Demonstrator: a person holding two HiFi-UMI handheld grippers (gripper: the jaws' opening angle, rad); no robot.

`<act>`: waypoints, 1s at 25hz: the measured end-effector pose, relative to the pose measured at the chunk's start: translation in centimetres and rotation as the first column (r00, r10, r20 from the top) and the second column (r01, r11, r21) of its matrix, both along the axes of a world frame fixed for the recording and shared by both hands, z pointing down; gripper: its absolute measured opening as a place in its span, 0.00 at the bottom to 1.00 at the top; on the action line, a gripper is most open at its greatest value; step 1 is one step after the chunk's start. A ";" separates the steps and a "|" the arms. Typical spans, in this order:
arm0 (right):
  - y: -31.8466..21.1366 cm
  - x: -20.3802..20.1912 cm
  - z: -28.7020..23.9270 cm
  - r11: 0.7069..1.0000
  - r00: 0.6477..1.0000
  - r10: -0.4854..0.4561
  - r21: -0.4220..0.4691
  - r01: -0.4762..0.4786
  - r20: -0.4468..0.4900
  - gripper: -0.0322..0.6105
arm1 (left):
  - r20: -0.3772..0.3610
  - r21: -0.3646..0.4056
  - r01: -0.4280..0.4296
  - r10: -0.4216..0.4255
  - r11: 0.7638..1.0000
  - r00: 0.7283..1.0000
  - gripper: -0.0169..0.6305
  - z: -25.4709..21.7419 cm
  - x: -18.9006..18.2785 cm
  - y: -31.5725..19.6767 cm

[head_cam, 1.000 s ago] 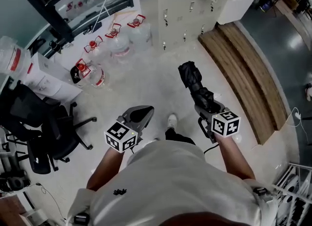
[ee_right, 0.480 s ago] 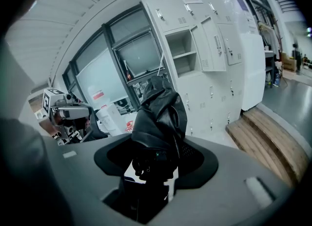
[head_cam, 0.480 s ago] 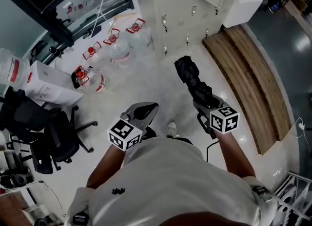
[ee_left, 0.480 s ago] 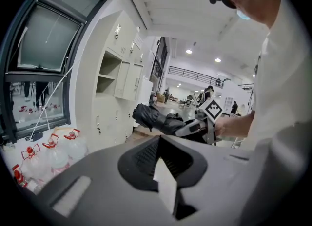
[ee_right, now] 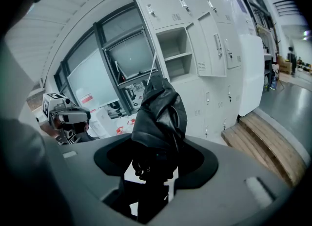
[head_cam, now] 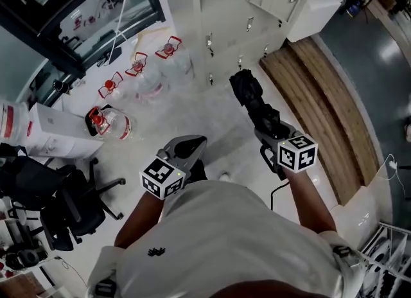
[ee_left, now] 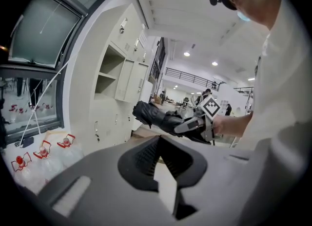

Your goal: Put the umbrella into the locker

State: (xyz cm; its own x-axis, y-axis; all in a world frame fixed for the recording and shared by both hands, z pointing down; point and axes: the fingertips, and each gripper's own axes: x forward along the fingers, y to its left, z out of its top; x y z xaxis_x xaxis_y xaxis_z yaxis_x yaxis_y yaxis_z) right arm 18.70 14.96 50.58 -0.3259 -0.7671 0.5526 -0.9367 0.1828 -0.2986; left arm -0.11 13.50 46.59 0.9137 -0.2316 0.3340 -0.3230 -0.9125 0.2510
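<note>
Stepping forward over the last second, the person has brought the lockers much nearer. Their white doors now fill the top of the head view and the water bottles have slid off to the left, so the carry looks well along, with the placing close but not begun. The umbrella, black and folded, is clamped by its lower end in the right gripper, whose jaws are closed on it. The bundle sticks out ahead of them, its far end pointing at the foot of the locker front and apparently short of it. An open compartment shows in the right gripper view, higher than the umbrella's top. The left gripper hangs alongside, jaws drawn together at the tips and holding nothing.
</note>
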 end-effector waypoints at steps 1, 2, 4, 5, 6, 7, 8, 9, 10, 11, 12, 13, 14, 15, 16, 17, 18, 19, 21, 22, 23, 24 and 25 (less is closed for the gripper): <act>-1.1 0.1 -0.2 1.000 1.000 0.009 -0.002 -0.009 -0.006 0.43 | -0.004 -0.003 -0.009 0.009 1.000 1.000 0.11 -0.1 0.0 -1.4; -2.3 0.2 -0.5 1.000 1.000 0.018 -0.003 -0.018 -0.012 0.43 | -0.005 -0.002 -0.022 0.022 1.000 1.000 0.11 -0.1 0.1 -2.8; -4.8 0.5 -1.2 0.999 0.999 0.035 -0.001 -0.036 -0.025 0.43 | -0.002 0.010 -0.057 0.057 0.998 0.998 0.11 -0.5 0.4 -5.6; -6.2 0.6 -1.5 0.999 0.998 0.044 0.001 -0.044 -0.033 0.43 | -0.002 0.019 -0.075 0.075 0.997 0.997 0.11 -0.7 0.5 -7.1; -7.5 0.7 -1.7 0.999 0.998 0.053 0.004 -0.053 -0.039 0.43 | -0.002 0.027 -0.091 0.091 0.995 0.996 0.11 -0.9 0.4 -8.6; -8.9 0.8 -2.0 0.998 0.997 0.063 0.006 -0.063 -0.045 0.43 | -0.002 0.033 -0.105 0.105 0.994 0.994 0.11 -1.1 0.3 -10.1; -10.1 0.8 -2.1 0.997 0.996 0.074 0.008 -0.074 -0.049 0.43 | -0.004 0.036 -0.116 0.116 0.993 0.993 0.11 -1.2 0.2 -11.5; -11.4 0.8 -2.3 0.996 0.995 0.085 0.009 -0.085 -0.052 0.43 | -0.006 0.038 -0.126 0.127 0.991 0.992 0.11 -1.3 -0.1 -12.8; -12.5 0.8 -2.4 0.995 0.994 0.095 0.012 -0.095 -0.054 0.43 | -0.009 0.040 -0.136 0.136 0.990 0.991 0.11 -1.5 -0.3 -14.0; -13.7 0.8 -2.6 0.994 0.993 0.105 0.015 -0.104 -0.054 0.43 | -0.011 0.043 -0.145 0.145 0.989 0.989 0.11 -1.5 -0.5 -15.1; -14.9 0.8 -2.7 0.994 0.992 0.113 0.019 -0.112 -0.053 0.43 | -0.013 0.046 -0.152 0.153 0.987 0.988 0.11 -1.6 -0.7 -16.2; -16.0 0.8 -2.8 0.993 0.991 0.120 0.023 -0.119 -0.051 0.43 | -0.013 0.050 -0.158 0.159 0.986 0.987 0.11 -1.5 -0.9 -17.2; -17.2 0.8 -2.7 0.992 0.991 0.128 0.023 -0.127 -0.049 0.43 | -0.012 0.051 -0.162 0.163 0.985 0.987 0.11 -1.4 -1.1 -18.3; -18.3 0.8 -2.6 0.991 0.990 0.134 0.019 -0.133 -0.048 0.43 | -0.011 0.050 -0.164 0.164 0.985 0.986 0.11 -1.3 -1.3 -19.2; -19.3 0.9 -2.5 0.990 0.989 0.138 0.012 -0.138 -0.050 0.43 | -0.011 0.045 -0.163 0.164 0.986 0.986 0.11 -1.2 -1.5 -20.0; -20.3 1.1 -2.4 0.990 0.989 0.141 0.005 -0.141 -0.053 0.43 | -0.014 0.038 -0.160 0.161 0.986 0.987 0.11 -1.1 -1.6 -20.7; -21.3 1.4 -2.5 0.990 0.988 0.142 0.001 -0.142 -0.058 0.43 | -0.019 0.032 -0.156 0.156 0.987 0.988 0.11 -1.1 -1.6 -21.3; -22.5 1.8 -2.6 0.990 0.988 0.142 0.001 -0.142 -0.062 0.43 | -0.024 0.027 -0.149 0.150 0.988 0.988 0.11 -1.2 -1.5 -22.0; -24.9 2.8 -2.9 0.990 0.988 0.141 0.007 -0.141 -0.066 0.43 | -0.029 0.023 -0.132 0.133 0.991 0.991 0.11 -1.1 -1.2 -23.6; -26.2 3.3 -3.0 0.990 0.988 0.139 0.011 -0.139 -0.065 0.43 | -0.028 0.025 -0.123 0.124 0.992 0.992 0.11 -1.0 -1.0 -24.4; -27.3 3.8 -2.9 0.991 0.989 0.136 0.014 -0.136 -0.064 0.43 | -0.025 0.028 -0.112 0.113 0.993 0.993 0.11 -0.9 -0.9 -25.1; -28.5 4.3 -2.9 0.991 0.989 0.132 0.015 -0.131 -0.063 0.43 | -0.020 0.030 -0.099 0.100 0.995 0.995 0.11 -0.7 -0.7 -25.9; -29.7 4.8 -2.9 0.992 0.990 0.126 0.015 -0.125 -0.064 0.43 | -0.017 0.029 -0.085 0.086 0.996 0.996 0.11 -0.6 -0.5 -26.6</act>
State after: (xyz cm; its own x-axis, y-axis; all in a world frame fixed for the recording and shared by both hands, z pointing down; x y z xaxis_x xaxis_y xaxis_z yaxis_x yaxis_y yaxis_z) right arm 23.53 -14.72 47.63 -0.1904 -0.8057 0.5609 -0.9698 0.0657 -0.2349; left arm -0.60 -13.12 45.97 0.9363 -0.1615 0.3118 -0.2393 -0.9434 0.2297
